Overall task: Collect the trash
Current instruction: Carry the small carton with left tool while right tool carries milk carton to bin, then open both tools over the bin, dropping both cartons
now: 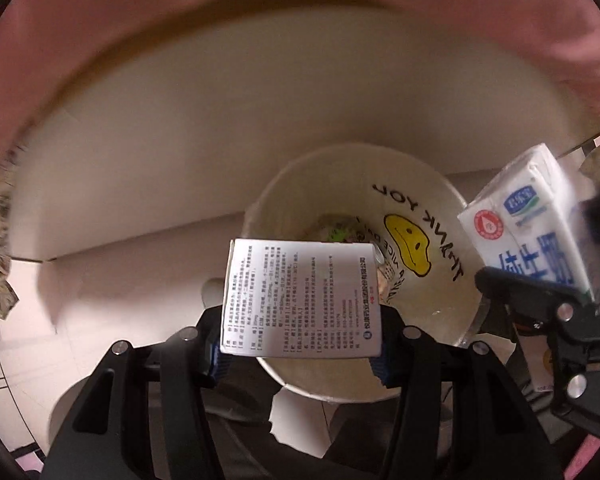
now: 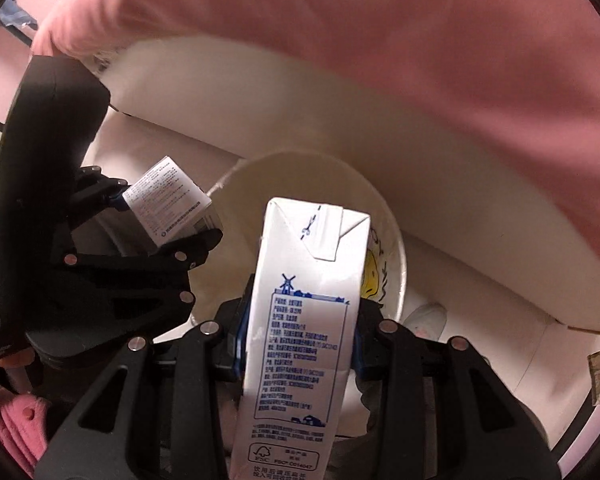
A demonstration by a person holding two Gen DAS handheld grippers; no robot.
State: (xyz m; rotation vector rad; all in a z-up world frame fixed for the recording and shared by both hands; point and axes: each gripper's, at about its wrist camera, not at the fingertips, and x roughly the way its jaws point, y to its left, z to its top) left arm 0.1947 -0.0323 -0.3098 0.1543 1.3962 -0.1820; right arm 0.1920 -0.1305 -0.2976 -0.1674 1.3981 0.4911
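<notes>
My left gripper (image 1: 300,354) is shut on a small white printed box (image 1: 302,300) and holds it over a white trash bin (image 1: 432,312) lined with a smiley-face "THANK YOU" bag. My right gripper (image 2: 298,354) is shut on a tall white and blue milk carton (image 2: 304,320), held upright over the same bin (image 2: 236,208). The carton also shows at the right of the left wrist view (image 1: 532,232). The left gripper and its box show at the left of the right wrist view (image 2: 172,204). Some crumpled trash (image 1: 336,230) lies at the bin's bottom.
A pink cloth (image 2: 420,60) hangs over a white surface (image 1: 260,120) just behind the bin. The floor is pale tile (image 1: 20,360). A pink slipper (image 2: 16,428) shows at the lower left of the right wrist view.
</notes>
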